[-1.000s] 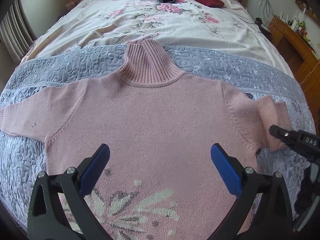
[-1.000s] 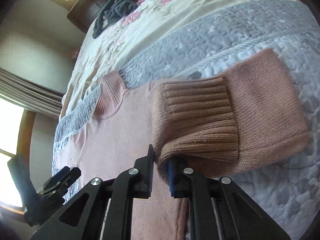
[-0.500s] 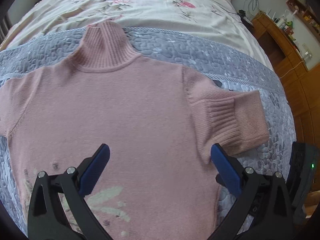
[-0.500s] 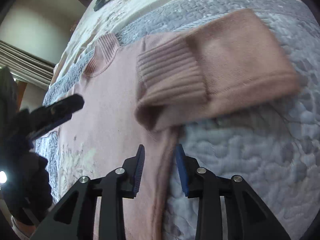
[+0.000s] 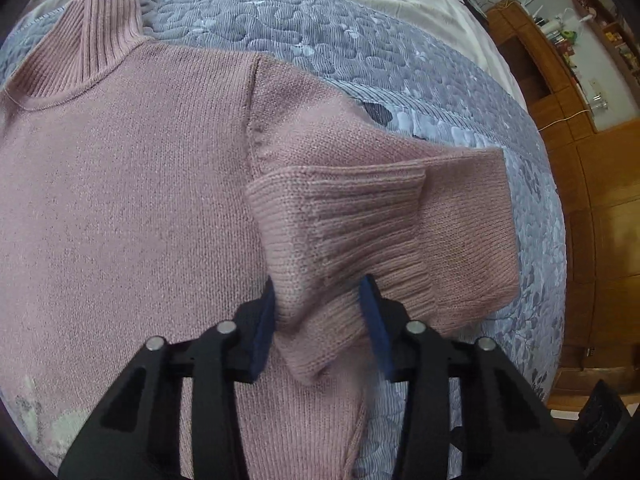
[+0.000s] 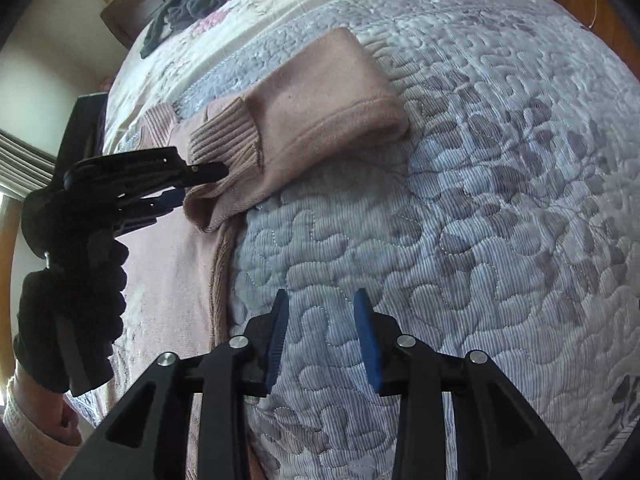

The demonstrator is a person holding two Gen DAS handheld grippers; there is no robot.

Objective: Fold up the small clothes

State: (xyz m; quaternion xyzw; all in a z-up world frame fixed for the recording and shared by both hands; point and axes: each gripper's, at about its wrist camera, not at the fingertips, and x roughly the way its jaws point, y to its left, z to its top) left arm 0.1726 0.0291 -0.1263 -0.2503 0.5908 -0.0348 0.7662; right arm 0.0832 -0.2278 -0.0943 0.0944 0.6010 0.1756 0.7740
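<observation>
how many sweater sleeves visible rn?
1. The sleeve lies doubled back at the sweater's edge on the quilt, its cuff between the left gripper's fingers. The other sleeve is out of frame.

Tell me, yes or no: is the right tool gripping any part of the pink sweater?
No. The right tool hangs open over the bare grey quilt, apart from the sweater.

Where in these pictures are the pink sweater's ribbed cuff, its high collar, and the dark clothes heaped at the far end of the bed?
ribbed cuff [image 5: 340, 240], left wrist view, middle of the ribbing.
high collar [image 5: 100, 28], left wrist view, its ribbed front.
dark clothes [image 6: 192, 4], right wrist view, middle of the heap.
</observation>
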